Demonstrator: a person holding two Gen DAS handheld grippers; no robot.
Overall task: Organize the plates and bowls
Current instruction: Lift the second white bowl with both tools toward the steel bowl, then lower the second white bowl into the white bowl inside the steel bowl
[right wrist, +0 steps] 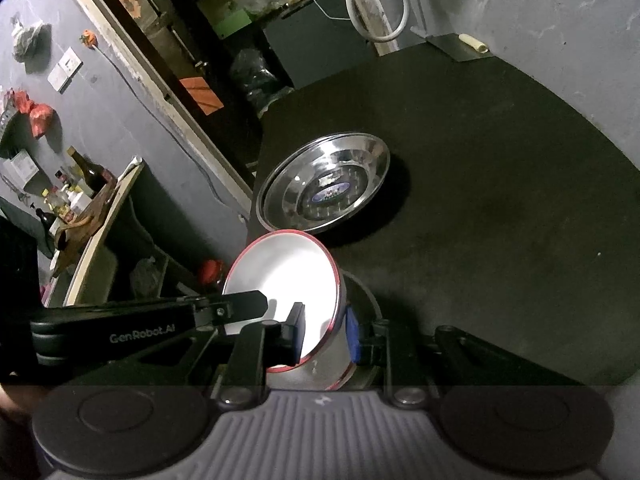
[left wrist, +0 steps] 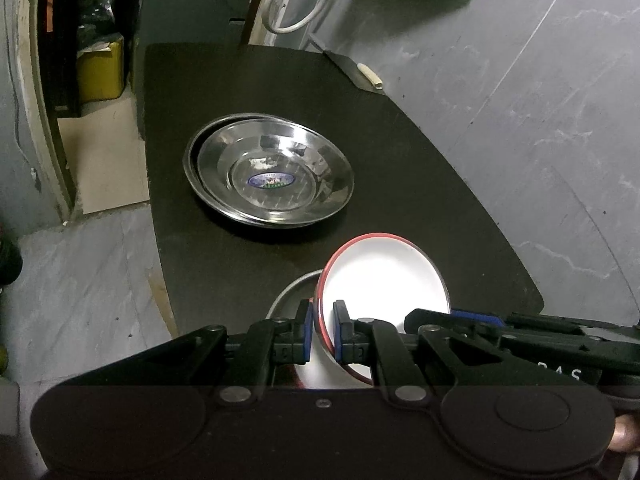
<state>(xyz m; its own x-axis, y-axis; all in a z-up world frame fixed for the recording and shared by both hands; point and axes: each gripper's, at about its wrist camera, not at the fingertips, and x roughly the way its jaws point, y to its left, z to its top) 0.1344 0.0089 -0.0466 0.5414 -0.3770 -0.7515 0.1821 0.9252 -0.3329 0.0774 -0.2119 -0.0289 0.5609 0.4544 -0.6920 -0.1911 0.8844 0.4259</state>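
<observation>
Surface: dark matte tabletop (left wrist: 400, 184) with a rounded edge, filling the middle of both views; grey marbled stone floor (left wrist: 560, 100) around it.
Left gripper (left wrist: 322, 332): bottom centre of the left wrist view, blue pads clamped on the near rim of the white enamel bowl with a red rim (left wrist: 384, 284), one pad inside, one outside.
Right gripper (right wrist: 326, 334): bottom centre of the right wrist view, pads closed on the same bowl's wall at its right side.
Bowl: tilted, lower centre of both views, over a grey metal dish rim (left wrist: 292, 284) just behind it; whether they touch is unclear.
Steel plates: two round shiny stainless plates (left wrist: 272, 168) nested, centre of the table, well apart from the bowl.
Far edge: flat dark panel with a pale roll (left wrist: 370, 74), upper right.
Room: white looped hose (left wrist: 304, 0) at top; yellow box (left wrist: 100, 70) upper left; shelf of bottles (right wrist: 80, 188) at left in the right wrist view.
</observation>
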